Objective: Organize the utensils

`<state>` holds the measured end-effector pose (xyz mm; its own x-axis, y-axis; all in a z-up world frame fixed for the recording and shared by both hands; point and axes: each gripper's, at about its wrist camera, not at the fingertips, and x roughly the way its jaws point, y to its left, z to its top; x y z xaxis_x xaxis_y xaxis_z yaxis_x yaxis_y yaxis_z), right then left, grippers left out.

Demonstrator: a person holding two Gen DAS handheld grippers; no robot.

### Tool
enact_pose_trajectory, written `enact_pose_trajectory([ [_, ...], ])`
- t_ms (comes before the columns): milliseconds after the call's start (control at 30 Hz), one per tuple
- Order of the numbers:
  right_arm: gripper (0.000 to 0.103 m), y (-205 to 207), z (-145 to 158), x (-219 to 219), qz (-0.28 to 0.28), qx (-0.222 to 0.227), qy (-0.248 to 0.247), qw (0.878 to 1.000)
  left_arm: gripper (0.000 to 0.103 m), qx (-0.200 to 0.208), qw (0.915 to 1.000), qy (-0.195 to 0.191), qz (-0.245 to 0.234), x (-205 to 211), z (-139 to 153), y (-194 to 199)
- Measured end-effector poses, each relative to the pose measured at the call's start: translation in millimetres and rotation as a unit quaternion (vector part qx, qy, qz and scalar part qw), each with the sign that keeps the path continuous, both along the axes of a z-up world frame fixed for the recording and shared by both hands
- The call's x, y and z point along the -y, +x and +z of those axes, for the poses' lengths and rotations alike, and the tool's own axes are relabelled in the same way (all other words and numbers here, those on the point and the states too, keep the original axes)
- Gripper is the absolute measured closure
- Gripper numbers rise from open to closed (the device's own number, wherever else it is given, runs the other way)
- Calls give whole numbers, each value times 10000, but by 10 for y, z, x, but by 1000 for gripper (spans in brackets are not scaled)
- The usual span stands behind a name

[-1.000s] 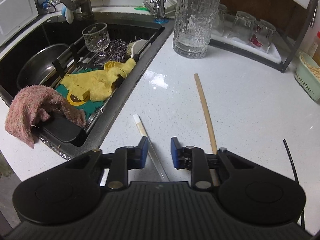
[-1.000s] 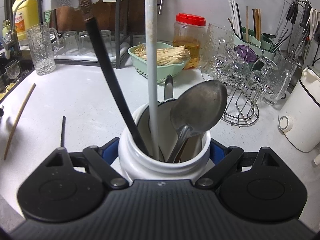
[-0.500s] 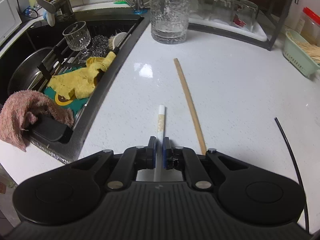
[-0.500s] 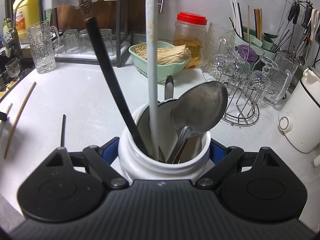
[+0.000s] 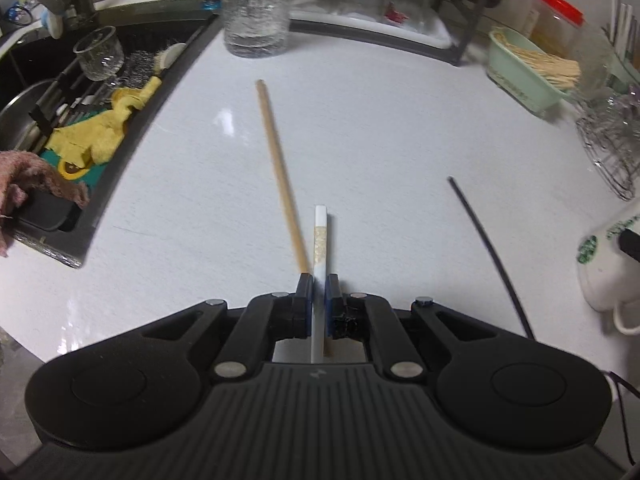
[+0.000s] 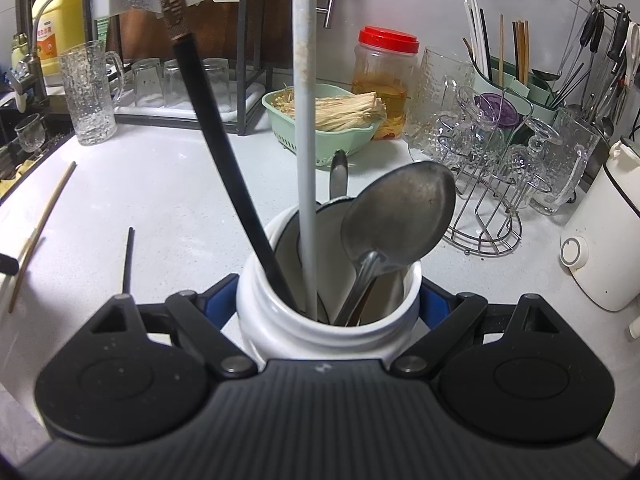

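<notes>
- Left tongs (image 5: pixel 319 294) pinch the white chopstick (image 5: pixel 320 240) near one end, seemingly clear of the worktop (image 5: pixel 380 140), ready to carry.
- Right tongs (image 6: pixel 328 304) clamp the jar (image 6: pixel 280 320), steadying it to receive.
- Wooden chopstick (image 5: pixel 276 160) and black one (image 5: pixel 484 248) lie waiting.

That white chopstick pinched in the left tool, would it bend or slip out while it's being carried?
Probably stiff: the white chopstick runs dead straight out past the left tool. It looks smooth and glossy, so it could slide or swivel, since the shut pads pinch only a short stretch of it. It is thin, so likely light, and easy to lift.
</notes>
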<state>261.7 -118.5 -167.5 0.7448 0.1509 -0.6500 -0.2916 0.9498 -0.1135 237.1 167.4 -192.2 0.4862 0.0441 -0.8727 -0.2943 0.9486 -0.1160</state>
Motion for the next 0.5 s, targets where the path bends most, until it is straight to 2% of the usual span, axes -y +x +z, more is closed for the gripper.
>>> enact_pose_trajectory([
  [133, 11, 13, 8, -4, 9, -27, -5, 10000, 96, -37, 9995, -147, -278, 180, 14, 19],
  [233, 11, 6, 3, 3, 31, -1, 1, 10000, 96, -89, 9985, -116, -522, 328, 1, 57],
  [500, 11, -10, -6, -5, 1, 38, 25, 10000, 96, -99, 9963, -188, -835, 530, -80, 285],
])
